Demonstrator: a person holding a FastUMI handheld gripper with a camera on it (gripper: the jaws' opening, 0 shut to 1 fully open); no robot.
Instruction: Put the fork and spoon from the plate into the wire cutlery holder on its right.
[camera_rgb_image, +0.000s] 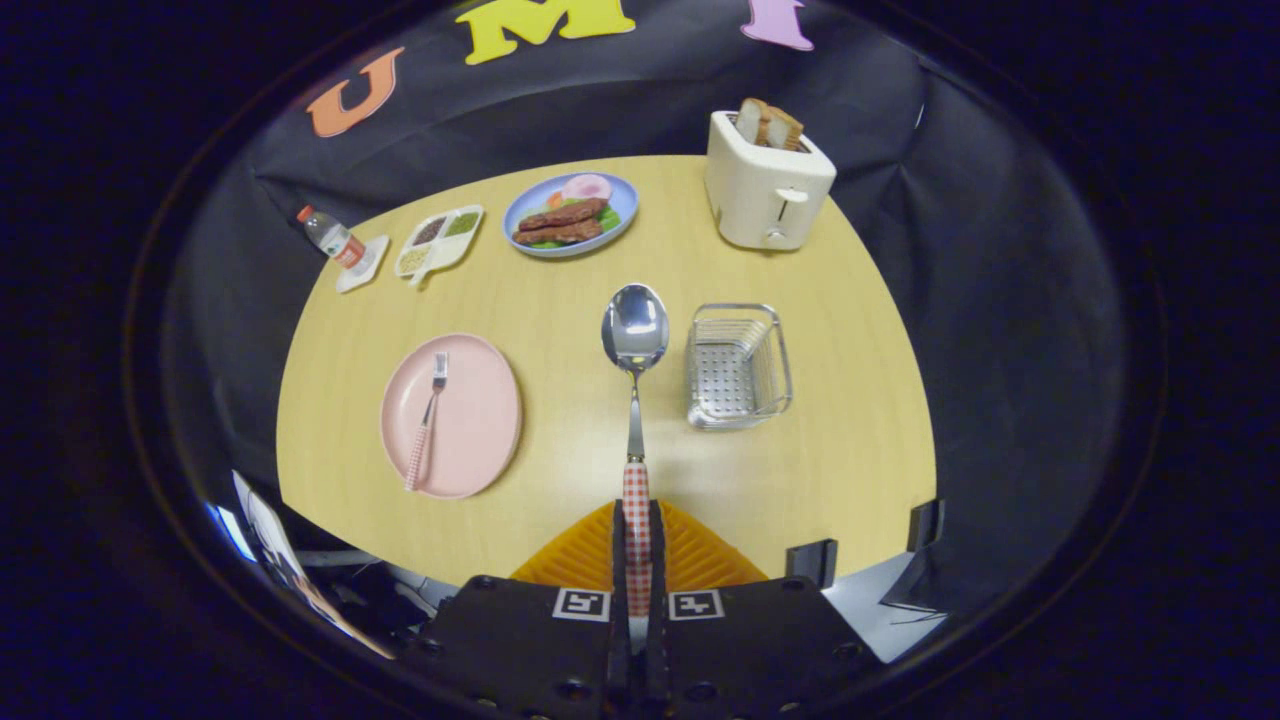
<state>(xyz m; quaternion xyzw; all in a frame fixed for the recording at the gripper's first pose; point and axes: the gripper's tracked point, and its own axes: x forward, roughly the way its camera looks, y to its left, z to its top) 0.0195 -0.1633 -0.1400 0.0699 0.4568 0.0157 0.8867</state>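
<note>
The gripper (637, 545) is seen closed on the checked handle of the spoon (635, 345), both fingers (617, 540) pressed against it from either side; the spoon is held lifted above the surface (800, 470), its stem running straight ahead from the fingers and its shiny bowl turned up at the far end. The wire cutlery holder (738, 366) stands on the surface ahead and to the right of the gripper, just beside the spoon's bowl as seen from here, though whether the spoon is over it or short of it cannot be told; a perforated floor is seen inside it and no cutlery lies in it. The pink plate (480, 420) lies ahead and to the left of the gripper, well apart from the holder; the fork (427, 420) rests on the plate's left half, its tines pointing away and its checked handle reaching the near rim. Farther beyond the fingers a blue plate of food (570, 214) is set; a toaster (768, 180) with slices of bread stands beyond the holder; a divided tray (438, 240) and a small bottle (332, 238) are placed far ahead to the left.
</note>
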